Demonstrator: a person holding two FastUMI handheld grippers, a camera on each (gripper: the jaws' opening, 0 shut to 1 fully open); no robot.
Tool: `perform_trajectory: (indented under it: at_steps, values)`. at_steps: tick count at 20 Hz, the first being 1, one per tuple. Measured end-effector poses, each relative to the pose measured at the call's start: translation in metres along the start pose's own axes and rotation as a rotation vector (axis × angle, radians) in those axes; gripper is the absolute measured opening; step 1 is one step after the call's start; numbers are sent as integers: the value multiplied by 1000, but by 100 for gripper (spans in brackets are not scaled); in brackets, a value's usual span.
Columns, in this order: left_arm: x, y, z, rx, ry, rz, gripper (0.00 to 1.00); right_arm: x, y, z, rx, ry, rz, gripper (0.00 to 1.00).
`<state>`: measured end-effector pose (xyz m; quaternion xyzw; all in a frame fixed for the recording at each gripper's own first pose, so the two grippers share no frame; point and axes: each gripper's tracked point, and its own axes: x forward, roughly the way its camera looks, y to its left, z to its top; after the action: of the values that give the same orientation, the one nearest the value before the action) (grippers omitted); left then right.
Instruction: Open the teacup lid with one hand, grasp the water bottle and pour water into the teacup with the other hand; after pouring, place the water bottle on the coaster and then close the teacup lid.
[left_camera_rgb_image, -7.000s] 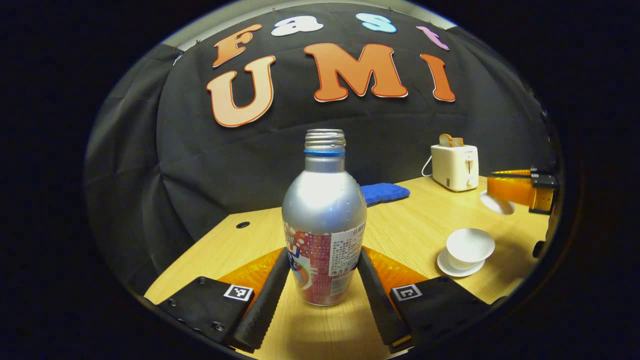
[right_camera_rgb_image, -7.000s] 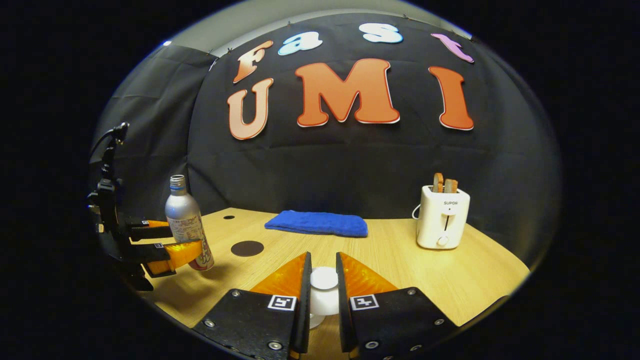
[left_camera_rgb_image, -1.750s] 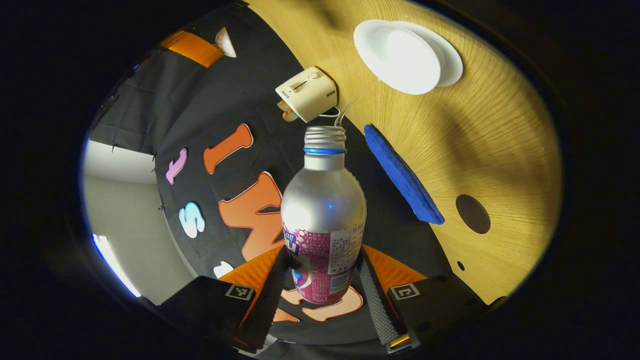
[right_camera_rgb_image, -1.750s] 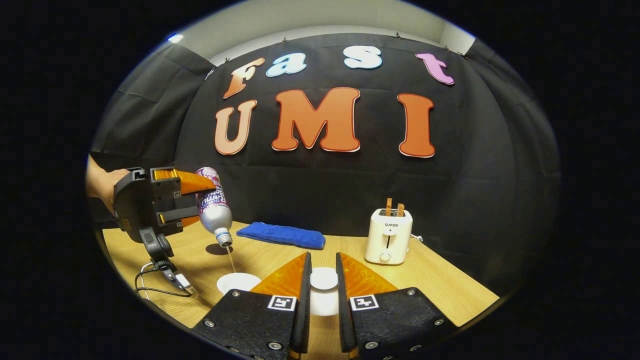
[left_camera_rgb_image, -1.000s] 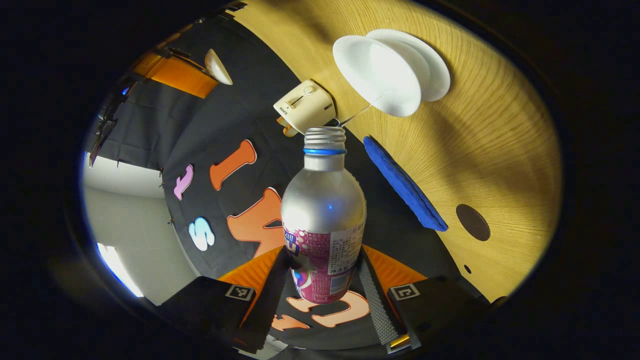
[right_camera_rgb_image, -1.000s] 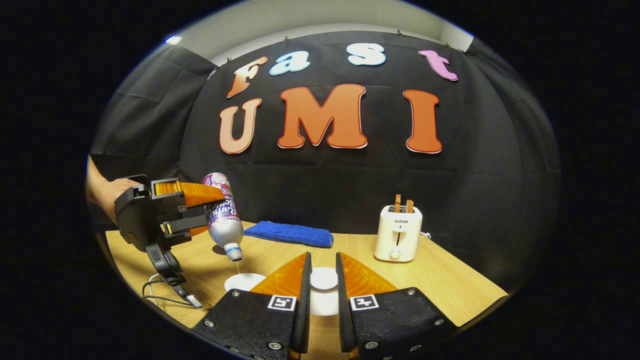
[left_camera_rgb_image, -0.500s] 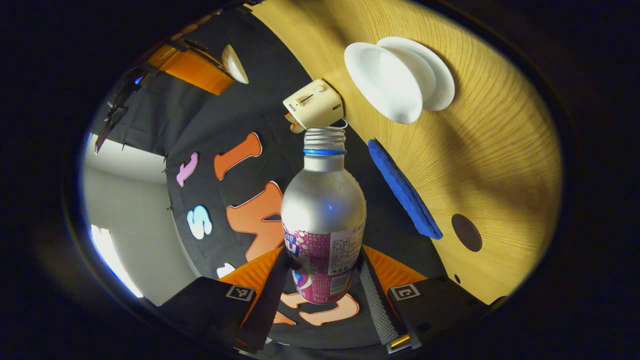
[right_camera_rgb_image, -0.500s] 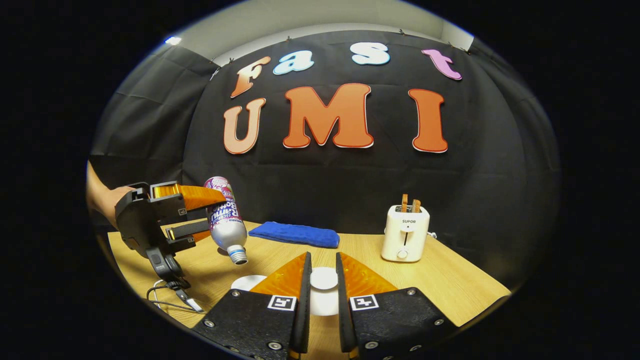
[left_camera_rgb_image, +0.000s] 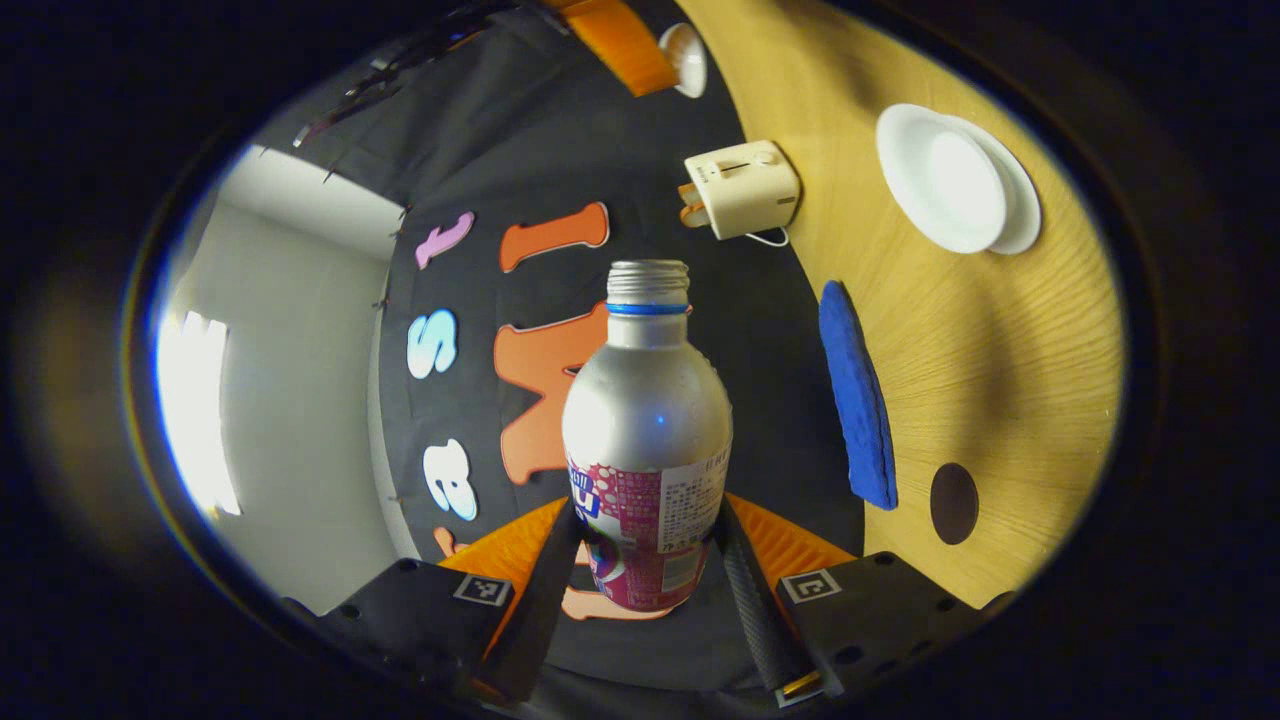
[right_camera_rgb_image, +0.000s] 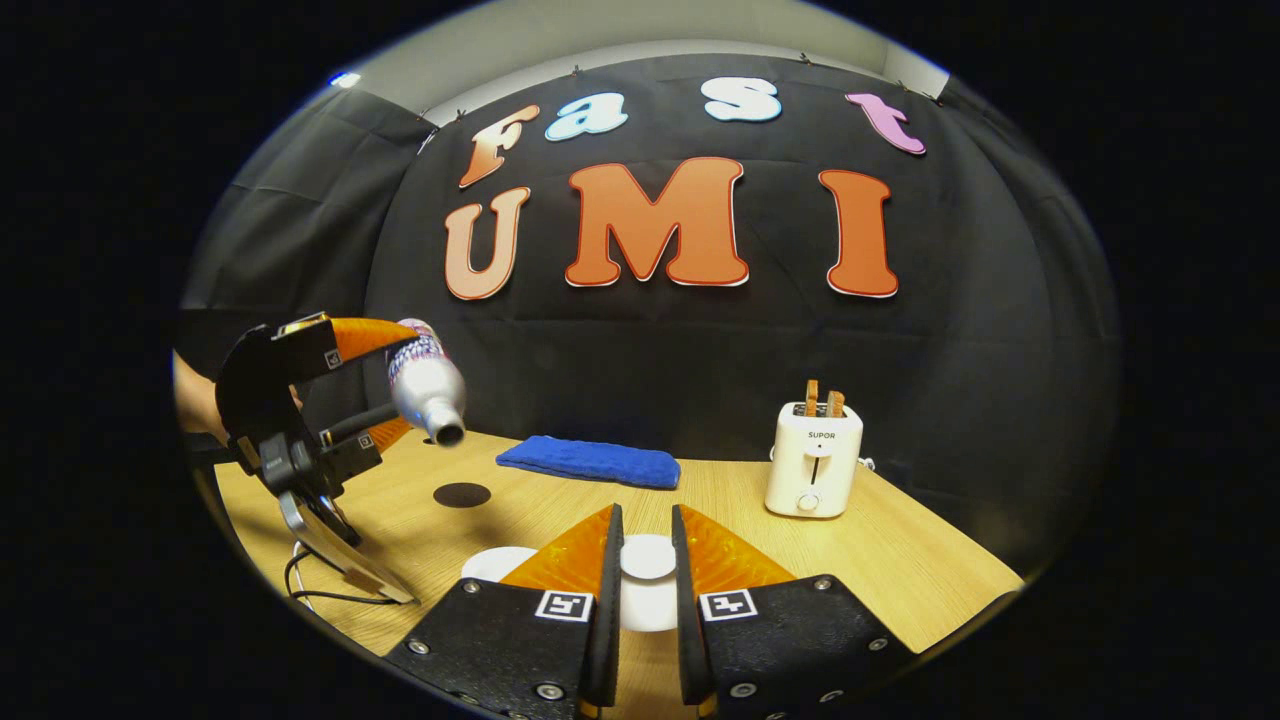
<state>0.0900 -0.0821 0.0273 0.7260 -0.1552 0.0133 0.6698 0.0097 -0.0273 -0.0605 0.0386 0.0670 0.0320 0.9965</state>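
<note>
Bare wood lies between the dark round coaster (right_camera_rgb_image: 461, 494) and the blue cloth (right_camera_rgb_image: 588, 461) on the table (right_camera_rgb_image: 900, 560), with the toaster (right_camera_rgb_image: 812, 458) off to the side. The left gripper (left_camera_rgb_image: 645, 570) is clamped on the water bottle (left_camera_rgb_image: 647, 440), held tipped in the air – mouth open. The right gripper (right_camera_rgb_image: 647, 570) grips the teacup lid (right_camera_rgb_image: 648, 556) above the table; the teacup (left_camera_rgb_image: 945, 178) is probably the white rim (right_camera_rgb_image: 497, 562) beside it.

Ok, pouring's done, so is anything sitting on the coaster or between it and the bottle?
Nothing visible. The coaster lies bare on the table, and the bottle hangs tilted above it; the cloth lies off to one side.
</note>
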Motion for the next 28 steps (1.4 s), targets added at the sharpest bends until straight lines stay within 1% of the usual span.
perform_trajectory:
  at_steps: [1, 4, 5, 6, 7, 8, 11, 12, 13, 14, 15, 16, 17, 21, 23, 27, 28]
  values:
    - [0, 5, -6, -63, 19, 9, 82, 1, 1, 2, 0, -2, 2, 25]
    - [4, 19, -23, -262, 80, 46, 82, 5, 7, 4, 3, -1, 13, 25]
    - [7, 19, -27, -328, 98, 52, 87, 6, 8, 6, 1, -3, 14, 25]
    - [13, 16, -30, -387, 112, 51, 77, 7, 11, 7, -3, -1, 17, 25]
    - [17, 16, -31, -453, 117, 59, 77, 10, 15, 7, -9, 2, 23, 25]
    - [19, 14, -34, -524, 132, 63, 82, 11, 17, 7, -15, 9, 20, 25]
    - [28, 5, -37, -705, 161, 73, 82, 16, 27, 6, -37, 20, 28, 25]
    - [29, 2, -40, -770, 173, 77, 77, 18, 31, 10, -43, 17, 31, 25]
    - [33, -3, -41, -839, 184, 74, 77, 19, 34, 12, -47, 15, 35, 25]
    - [34, -8, -44, -911, 203, 79, 82, 20, 38, 13, -50, 12, 41, 25]
    - [38, -14, -48, -984, 220, 76, 77, 22, 41, 15, -52, 11, 45, 25]
    - [31, -21, -64, -1052, 240, 79, 82, 23, 44, 17, -55, 10, 51, 25]
    - [32, -28, -69, -1108, 260, 75, 82, 25, 47, 18, -58, 10, 53, 25]
    - [39, -50, -97, -1296, 350, 49, 82, 30, 55, 19, -71, 13, 69, 25]
    - [42, -61, -106, -1350, 377, 51, 82, 33, 58, 20, -68, 13, 77, 25]
    - [42, -88, -102, -1451, 384, -37, 82, 36, 62, 13, -68, 30, 81, 25]
    - [44, -97, -98, -1490, 383, -71, 77, 36, 63, 12, -66, 32, 83, 25]
